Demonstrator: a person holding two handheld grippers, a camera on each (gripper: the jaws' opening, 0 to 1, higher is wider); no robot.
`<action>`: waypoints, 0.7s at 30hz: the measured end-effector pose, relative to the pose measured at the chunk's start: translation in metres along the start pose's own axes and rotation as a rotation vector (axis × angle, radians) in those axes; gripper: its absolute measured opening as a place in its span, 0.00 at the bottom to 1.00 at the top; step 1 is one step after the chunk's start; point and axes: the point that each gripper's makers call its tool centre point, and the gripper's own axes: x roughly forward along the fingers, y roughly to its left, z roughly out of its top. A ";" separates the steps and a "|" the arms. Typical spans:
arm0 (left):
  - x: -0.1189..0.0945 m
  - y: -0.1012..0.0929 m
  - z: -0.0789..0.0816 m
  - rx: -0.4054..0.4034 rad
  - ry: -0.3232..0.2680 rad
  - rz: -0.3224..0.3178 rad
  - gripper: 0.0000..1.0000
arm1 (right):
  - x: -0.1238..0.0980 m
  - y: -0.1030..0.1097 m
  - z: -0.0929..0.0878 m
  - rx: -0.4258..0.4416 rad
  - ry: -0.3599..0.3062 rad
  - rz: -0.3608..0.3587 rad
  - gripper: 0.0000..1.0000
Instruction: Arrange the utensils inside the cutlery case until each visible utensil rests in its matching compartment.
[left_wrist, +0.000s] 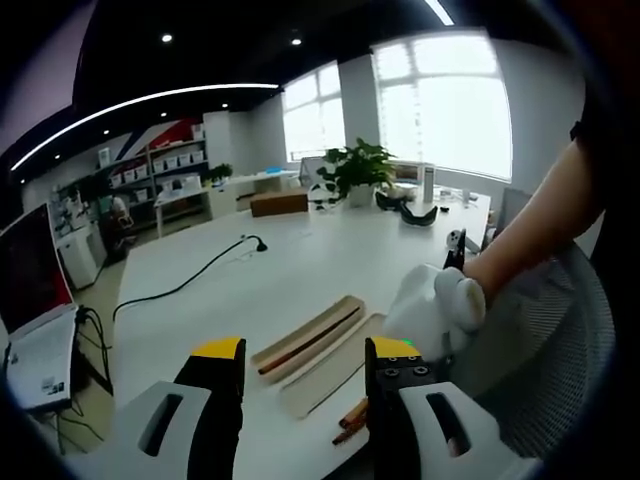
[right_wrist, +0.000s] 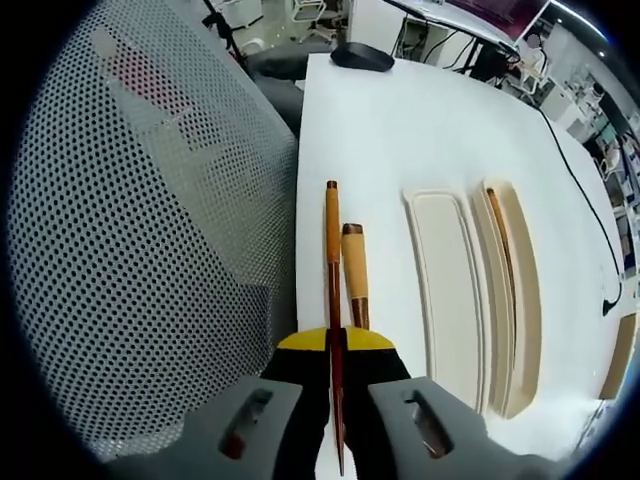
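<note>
I am clenching my right gripper (right_wrist: 335, 345) on a slim reddish-brown wooden utensil (right_wrist: 332, 240), lifting it toward the beige two-compartment cutlery case (right_wrist: 450, 290); my left gripper (left_wrist: 303, 365) is hovering released.

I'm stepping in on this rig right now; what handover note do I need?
Left gripper: open, above the table.
Right gripper: shut on a long utensil.
A second utensil lies on the table beside it, outside the cutlery case.
Done: one slim utensil rests in the case's far compartment.
Left: place the held utensil and the loose one in their compartments.
</note>
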 end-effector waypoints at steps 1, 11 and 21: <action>0.000 0.000 0.000 0.002 0.001 -0.001 0.49 | -0.002 -0.001 0.000 0.000 -0.001 -0.002 0.00; 0.000 0.000 0.000 -0.001 0.001 0.003 0.49 | -0.016 -0.006 0.005 0.008 -0.022 -0.020 0.00; 0.002 0.000 -0.004 0.009 0.033 0.005 0.49 | -0.033 -0.010 0.014 -0.023 -0.048 -0.029 0.00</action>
